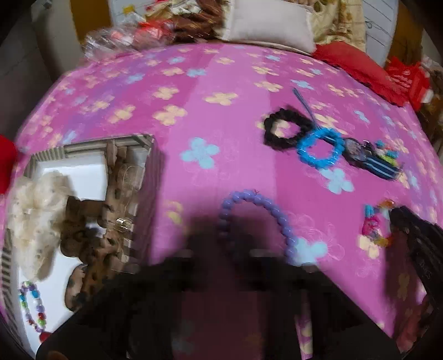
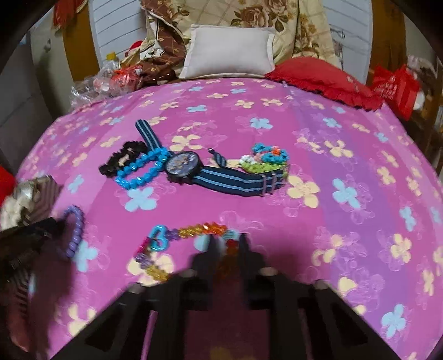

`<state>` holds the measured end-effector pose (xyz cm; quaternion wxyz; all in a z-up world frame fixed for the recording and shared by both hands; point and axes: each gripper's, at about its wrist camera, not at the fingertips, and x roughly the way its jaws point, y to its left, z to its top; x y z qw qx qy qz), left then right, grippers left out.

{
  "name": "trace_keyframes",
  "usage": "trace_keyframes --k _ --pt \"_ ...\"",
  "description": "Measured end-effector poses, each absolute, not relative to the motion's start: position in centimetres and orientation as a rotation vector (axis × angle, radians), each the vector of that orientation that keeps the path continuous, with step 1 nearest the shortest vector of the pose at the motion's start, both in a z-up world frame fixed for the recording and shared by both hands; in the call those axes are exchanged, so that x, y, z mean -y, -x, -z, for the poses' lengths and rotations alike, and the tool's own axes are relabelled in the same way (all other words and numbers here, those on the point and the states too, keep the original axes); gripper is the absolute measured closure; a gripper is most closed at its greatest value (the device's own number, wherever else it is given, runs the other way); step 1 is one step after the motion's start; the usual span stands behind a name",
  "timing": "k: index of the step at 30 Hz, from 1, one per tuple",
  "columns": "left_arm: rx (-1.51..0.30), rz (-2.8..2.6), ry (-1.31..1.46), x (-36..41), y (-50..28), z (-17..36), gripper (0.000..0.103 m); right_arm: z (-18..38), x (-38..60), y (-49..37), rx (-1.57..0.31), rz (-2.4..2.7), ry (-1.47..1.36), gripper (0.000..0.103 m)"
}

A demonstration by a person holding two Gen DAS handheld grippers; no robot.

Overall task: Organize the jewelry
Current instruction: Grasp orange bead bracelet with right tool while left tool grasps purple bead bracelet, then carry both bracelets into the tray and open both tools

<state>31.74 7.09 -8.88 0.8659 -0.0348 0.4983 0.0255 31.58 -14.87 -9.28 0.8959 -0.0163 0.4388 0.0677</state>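
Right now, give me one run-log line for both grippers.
left gripper: shut on purple bead bracelet | right gripper: shut on multicolour bead bracelet | both on pink bedspread

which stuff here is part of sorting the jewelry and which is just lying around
Part of the job:
- purple bracelet
- multicolour bracelet
- blue bracelet
- black hair tie
- watch
- green and blue bracelet
- organizer box

Just lying about:
- white pillow
- red pillow
- floral blanket
- red bag
- plastic wrap
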Motion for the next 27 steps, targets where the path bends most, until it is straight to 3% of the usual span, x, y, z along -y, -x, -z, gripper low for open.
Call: trace_keyframes --k 18,27 --pt "-0.843 0.108 0.294 -12.1 -23.5 -0.4 0.095 2.2 11.9 -24.3 -0.807 -0.231 0.064 0.095" --pt "-0.852 0.074 0.396 -19.3 -21.8 0.8 0.095 -1.4 4.6 -21.8 -0.779 -0.377 0.102 0.095"
